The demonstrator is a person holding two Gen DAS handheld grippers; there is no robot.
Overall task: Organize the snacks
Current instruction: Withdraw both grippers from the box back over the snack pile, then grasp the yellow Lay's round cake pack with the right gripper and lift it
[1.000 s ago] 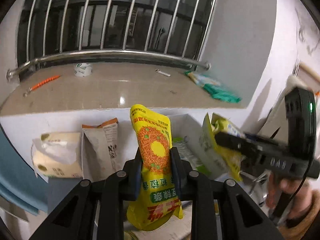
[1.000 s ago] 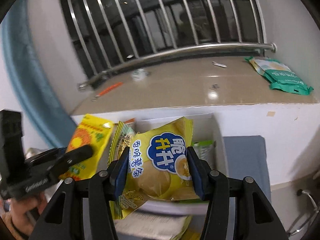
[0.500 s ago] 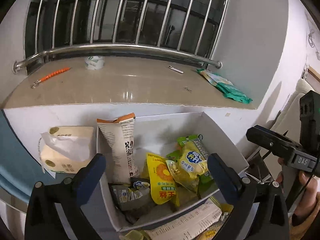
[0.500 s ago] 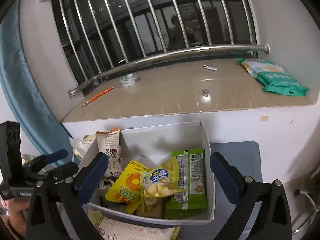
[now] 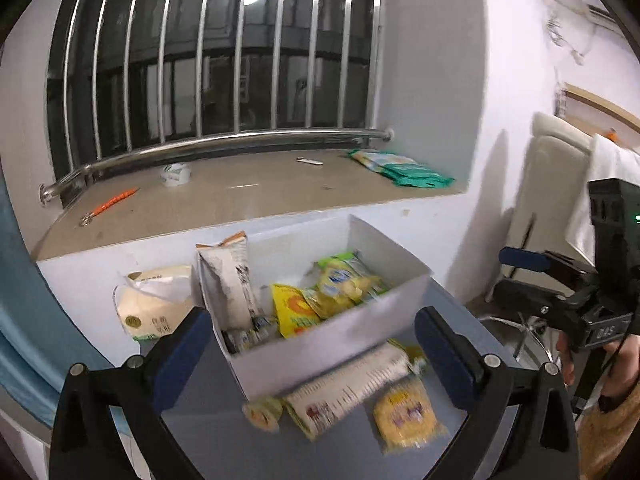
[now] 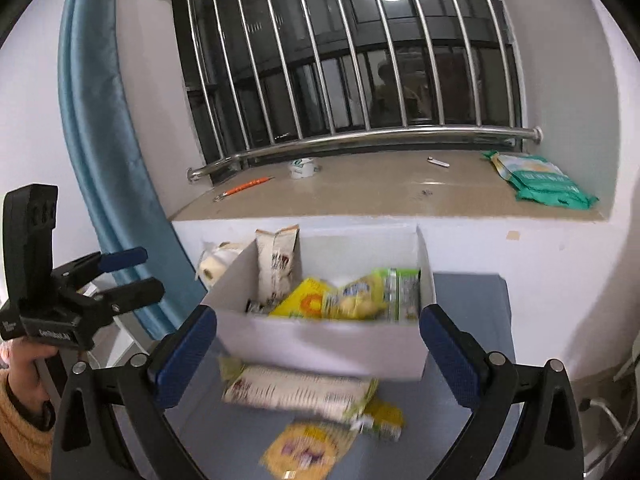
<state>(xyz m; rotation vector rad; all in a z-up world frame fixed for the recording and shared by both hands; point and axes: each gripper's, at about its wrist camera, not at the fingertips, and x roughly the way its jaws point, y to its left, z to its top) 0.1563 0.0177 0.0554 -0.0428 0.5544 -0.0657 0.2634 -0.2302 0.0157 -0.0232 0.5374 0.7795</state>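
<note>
Over the box [image 5: 332, 344], both tools [image 5: 316, 344] [image 6: 318, 344] have just opened wide, empty; their packets [image 6: 316, 300] dropped in, more remain on the table [image 5: 224, 436].

Grey worktop under the windowsill, with a box and loose snack packs on it.

The worktop [image 5: 448, 308] is a grey-blue surface pushed against the white wall. A white box [image 5: 320, 344] of snacks sits on it toward the back. Just in front of the box lies a long white pack [image 5: 344, 392] on its side, with a small yellow pack [image 5: 262, 412] at one end and a flat yellow pack [image 5: 406, 414] nearer the front edge. A tissue pack [image 5: 154, 304] stands beside the box by the wall. The rest of the surface is blurred.
</note>
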